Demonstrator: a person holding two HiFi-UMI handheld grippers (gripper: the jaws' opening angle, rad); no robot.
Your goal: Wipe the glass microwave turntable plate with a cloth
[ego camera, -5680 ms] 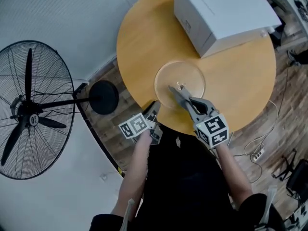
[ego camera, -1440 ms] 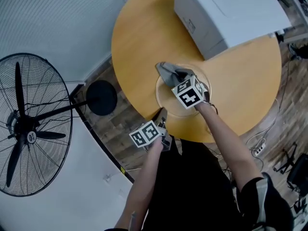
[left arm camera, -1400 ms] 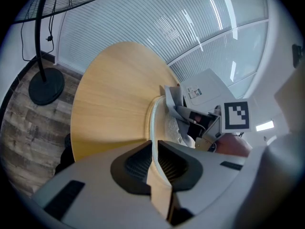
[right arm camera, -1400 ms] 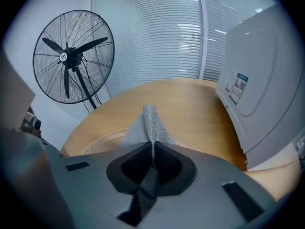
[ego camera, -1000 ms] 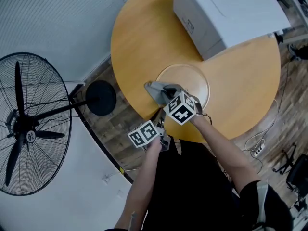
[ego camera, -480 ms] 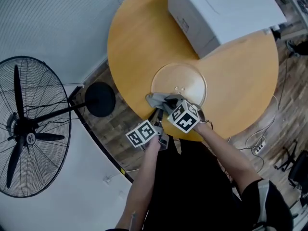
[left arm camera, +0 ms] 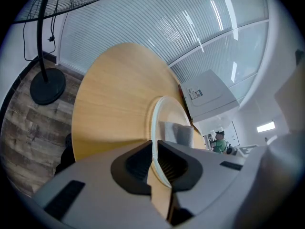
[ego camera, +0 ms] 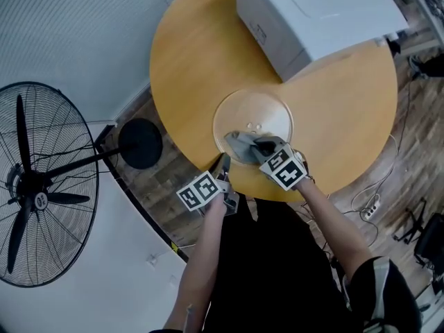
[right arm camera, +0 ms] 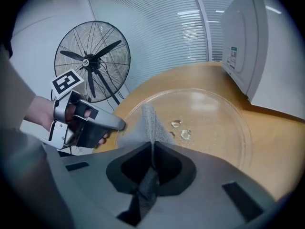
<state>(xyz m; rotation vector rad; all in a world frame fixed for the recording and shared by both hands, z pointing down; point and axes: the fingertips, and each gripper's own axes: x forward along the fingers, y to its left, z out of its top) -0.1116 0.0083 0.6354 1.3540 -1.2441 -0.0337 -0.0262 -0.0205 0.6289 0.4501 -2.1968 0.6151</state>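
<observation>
The glass turntable plate (ego camera: 267,109) lies on the round wooden bench (ego camera: 194,61), close to the edge nearest the person and just in front of the white microwave (ego camera: 312,12), whose corner stands near the plate's far rim. The left claw (ego camera: 223,162) reaches in from the bench's near edge and is clamped on the plate's rim — in the left gripper view the thin glass edge runs straight down between the two dark pads, which are drawn in tight against it. The right claw (ego camera: 260,146) is closed on a grey cloth (ego camera: 239,143); the right gripper view shows the fabric pinched between its pads, one strip trailing back inside the claw and a meshy flap standing up in front of it. The cloth's loose part rests on the near-left part of the plate, just beside the spot where the left claw holds the rim, so the two claws are near each other but apart. Further in on the glass, small raised nubs (right arm camera: 185,134) mark the plate's middle — the cloth does not cover them. Off the bench to the left, a large black fan (ego camera: 41,186) stands on a round base (ego camera: 140,143) on the plank floor (ego camera: 166,179)
</observation>
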